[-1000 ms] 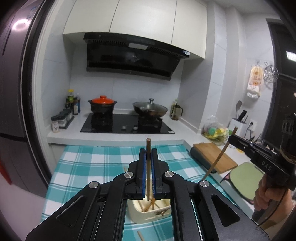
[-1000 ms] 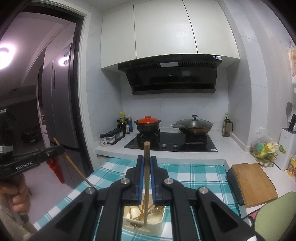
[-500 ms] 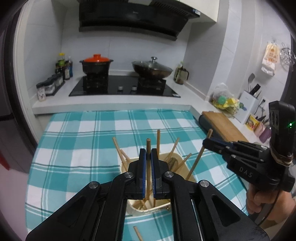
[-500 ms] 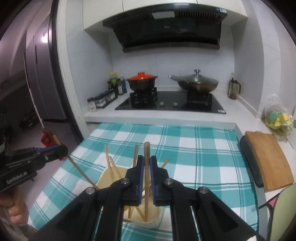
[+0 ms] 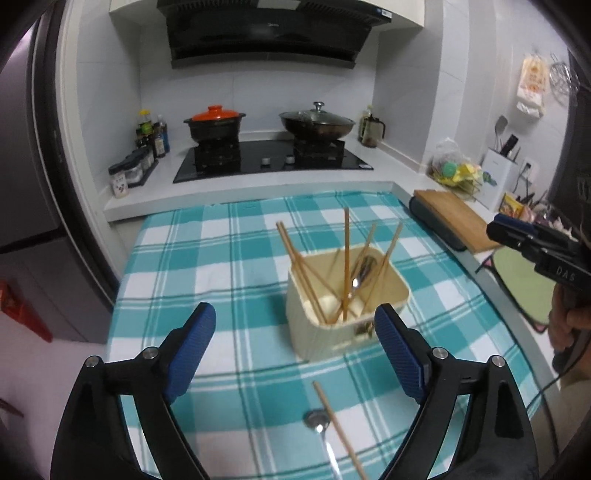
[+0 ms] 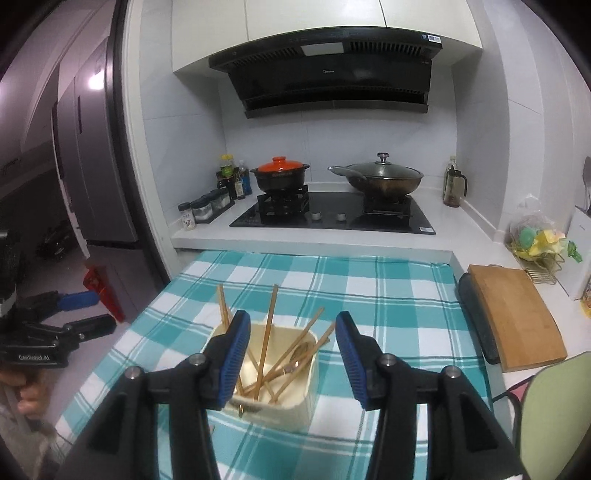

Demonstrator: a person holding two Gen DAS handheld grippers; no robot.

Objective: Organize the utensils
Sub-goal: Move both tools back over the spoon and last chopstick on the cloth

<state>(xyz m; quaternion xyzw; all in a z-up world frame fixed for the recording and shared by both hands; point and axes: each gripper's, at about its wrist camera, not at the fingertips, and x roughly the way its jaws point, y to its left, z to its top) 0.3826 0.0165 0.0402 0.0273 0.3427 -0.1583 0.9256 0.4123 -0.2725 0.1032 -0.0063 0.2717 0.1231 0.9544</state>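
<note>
Left wrist view: left gripper (image 5: 293, 345) jaws opening, nothing between; cream holder (image 5: 347, 314) on checked cloth (image 5: 221, 258) keeps chopsticks (image 5: 346, 258) upright; stray chopstick (image 5: 340, 432), spoon (image 5: 321, 424) lie uncollected.

Right wrist view: right gripper (image 6: 291, 354) jaws opening, empty, above holder (image 6: 291, 387) for drop.

White tiled walls (image 6: 177, 147) enclose a small kitchen. White cupboards (image 6: 317, 18) hang above a black extractor hood (image 6: 332, 74). A black hob (image 6: 332, 218) is set in the white counter (image 6: 461, 225), with a wooden chopping board (image 6: 517, 314) at the right. A grey fridge (image 6: 92, 166) stands left, catching a ceiling light's glare.
</note>
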